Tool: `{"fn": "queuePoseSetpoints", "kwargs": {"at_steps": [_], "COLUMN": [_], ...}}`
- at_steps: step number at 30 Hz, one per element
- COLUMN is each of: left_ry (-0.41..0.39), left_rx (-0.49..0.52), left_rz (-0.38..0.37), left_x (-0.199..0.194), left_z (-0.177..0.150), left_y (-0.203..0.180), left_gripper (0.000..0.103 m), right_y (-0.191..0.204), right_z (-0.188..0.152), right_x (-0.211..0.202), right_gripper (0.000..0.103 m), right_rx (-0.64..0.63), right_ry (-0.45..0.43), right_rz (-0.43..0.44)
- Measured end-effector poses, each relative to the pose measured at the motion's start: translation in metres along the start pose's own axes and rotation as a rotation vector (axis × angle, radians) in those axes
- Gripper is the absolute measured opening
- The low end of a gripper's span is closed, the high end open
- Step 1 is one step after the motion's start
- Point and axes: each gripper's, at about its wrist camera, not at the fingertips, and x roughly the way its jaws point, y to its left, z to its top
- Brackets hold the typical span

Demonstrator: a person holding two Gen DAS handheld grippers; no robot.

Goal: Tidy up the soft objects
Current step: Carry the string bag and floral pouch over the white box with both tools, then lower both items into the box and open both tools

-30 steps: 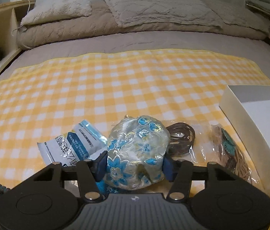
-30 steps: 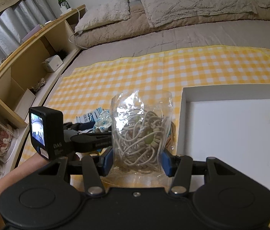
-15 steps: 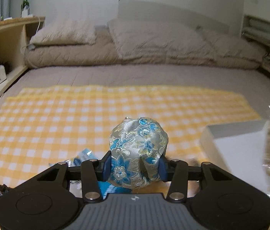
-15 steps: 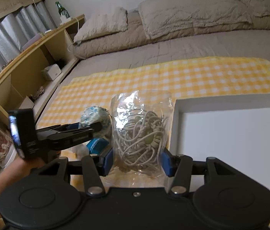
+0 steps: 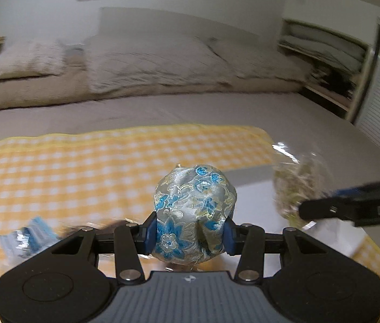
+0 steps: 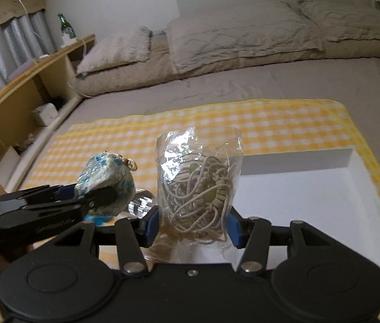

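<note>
**Both grippers loaded, held above the bed**

I've got the left gripper (image 5: pixel 190 234) closed onto the brocade pouch (image 5: pixel 194 212), silver fabric with blue flowers. Its blue pads (image 5: pixel 150 231) press in on the pouch's lower half from either side, and the rounded top bulges up clear of them. The pouch is off the surface, hanging over the yellow checked cloth (image 5: pixel 82 172) with the near left corner of the white box (image 5: pixel 254 185) just behind it.

Over on the right gripper (image 6: pixel 193 228), the fingers are pinched onto the clear bag of cream cords (image 6: pixel 199 185). The pads grip the bag low down, near its bottom, and the tangle of cords stands tall above them, with the crinkled open top reaching higher again. The bag sits at the left edge of the box (image 6: pixel 311 202), lifted above the cloth (image 6: pixel 284 123).

From the right wrist view I see the left gripper (image 6: pixel 101 196) coming in from the left, its pouch (image 6: pixel 109 185) just beside the bag, a small gap between them. From the left wrist view the bag (image 5: pixel 297 188) shows blurred on the right, with the right gripper (image 5: pixel 306 211) as a dark bar across it.

A blue and white packet (image 5: pixel 25 239) lies on the cloth at near left. Pillows (image 6: pixel 244 43) line the far end of the bed.
</note>
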Motion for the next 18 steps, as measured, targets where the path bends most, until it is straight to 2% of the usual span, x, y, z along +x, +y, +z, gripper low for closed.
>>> {"fn": "queuePoseSetpoints", "kwargs": {"at_steps": [8, 14, 18], "left_ry": [0.081, 0.142, 0.149], "left_rx": [0.099, 0.23, 0.257], "left_rz": [-0.117, -0.158, -0.173], "left_x": [0.024, 0.043, 0.054], "left_z": [-0.017, -0.036, -0.044], "left_y": [-0.046, -0.076, -0.083], "left_gripper": [0.048, 0.048, 0.048], "right_y": [-0.032, -0.048, -0.056], "right_z": [-0.015, -0.026, -0.035], "right_x": [0.004, 0.01, 0.014], "right_gripper": [0.052, 0.052, 0.052], "right_rx": [-0.016, -0.027, -0.051], "right_ry": [0.09, 0.169, 0.215], "right_rz": [-0.08, -0.135, -0.158]}}
